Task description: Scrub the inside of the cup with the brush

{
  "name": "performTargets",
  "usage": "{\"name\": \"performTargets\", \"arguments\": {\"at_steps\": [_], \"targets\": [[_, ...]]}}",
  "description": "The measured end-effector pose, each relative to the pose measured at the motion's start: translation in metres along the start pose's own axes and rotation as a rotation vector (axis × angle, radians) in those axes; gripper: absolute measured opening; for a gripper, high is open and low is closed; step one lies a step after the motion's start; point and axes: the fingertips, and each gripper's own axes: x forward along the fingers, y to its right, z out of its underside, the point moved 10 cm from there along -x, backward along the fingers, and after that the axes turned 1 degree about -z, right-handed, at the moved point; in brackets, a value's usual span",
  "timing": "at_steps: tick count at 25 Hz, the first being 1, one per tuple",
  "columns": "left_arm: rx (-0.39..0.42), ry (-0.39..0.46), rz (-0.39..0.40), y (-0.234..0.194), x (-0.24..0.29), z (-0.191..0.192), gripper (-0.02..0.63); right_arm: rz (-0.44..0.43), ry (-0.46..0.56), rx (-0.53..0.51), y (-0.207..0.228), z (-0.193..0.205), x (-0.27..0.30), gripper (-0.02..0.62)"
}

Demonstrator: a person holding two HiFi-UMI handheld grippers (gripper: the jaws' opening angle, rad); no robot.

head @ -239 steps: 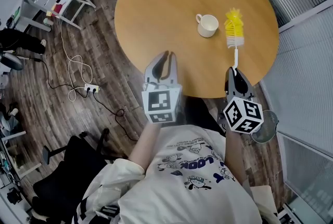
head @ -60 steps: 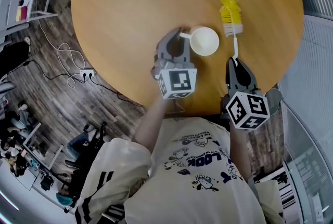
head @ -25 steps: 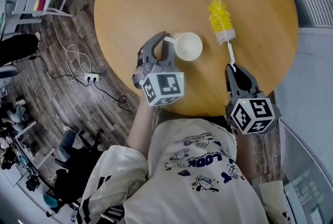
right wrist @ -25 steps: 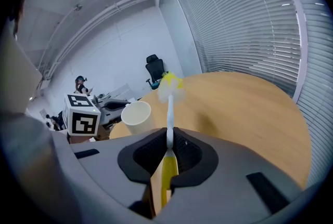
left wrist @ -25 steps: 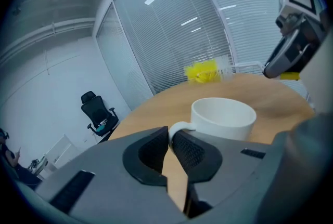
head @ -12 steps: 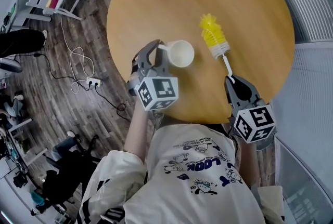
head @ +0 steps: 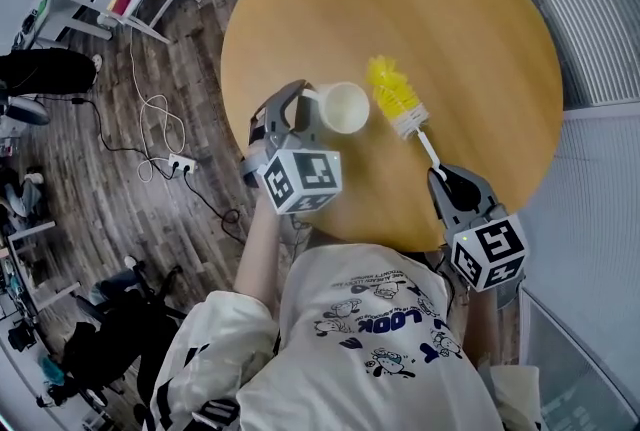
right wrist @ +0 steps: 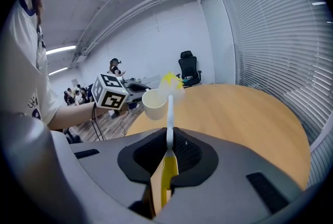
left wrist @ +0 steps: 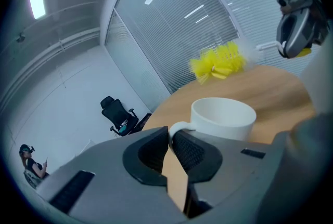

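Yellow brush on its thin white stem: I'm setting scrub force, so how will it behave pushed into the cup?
The yellow-bristled brush probably flexes: its stem is long and thin. Gripped at its tail by the right gripper, the head may wobble. Fluffy bristles likely squash easily.

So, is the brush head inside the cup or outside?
Outside. The head view shows the brush with its yellow head beside the cup, not over its mouth, which looks empty.

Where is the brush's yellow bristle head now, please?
In the head view, the yellow bristle head is just right of the white cup, above the round wooden table.
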Motion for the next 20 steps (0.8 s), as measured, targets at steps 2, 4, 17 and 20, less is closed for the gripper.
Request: {"name": "performTargets", "arguments": {"at_steps": [2, 4, 17, 20], "targets": [[0.009, 0.0, -0.012, -0.006, -0.002, -0.002, 0.035, -0.017, -0.005, -0.028, -0.003, -0.007, -0.001, 0.044], [0.027, 0.0, -0.028, -0.011, -0.003, -0.004, 0.035, -0.036, -0.021, -0.065, -0.007, -0.012, 0.0, 0.044], [0.071, -0.019, -0.054, -0.021, -0.011, 0.001, 0.035, -0.103, -0.119, -0.275, -0.021, -0.028, 0.002, 0.044], [0.077, -0.021, -0.05, -0.022, -0.017, 0.002, 0.035, -0.092, -0.153, -0.325, -0.026, -0.027, 0.0, 0.044]]}}
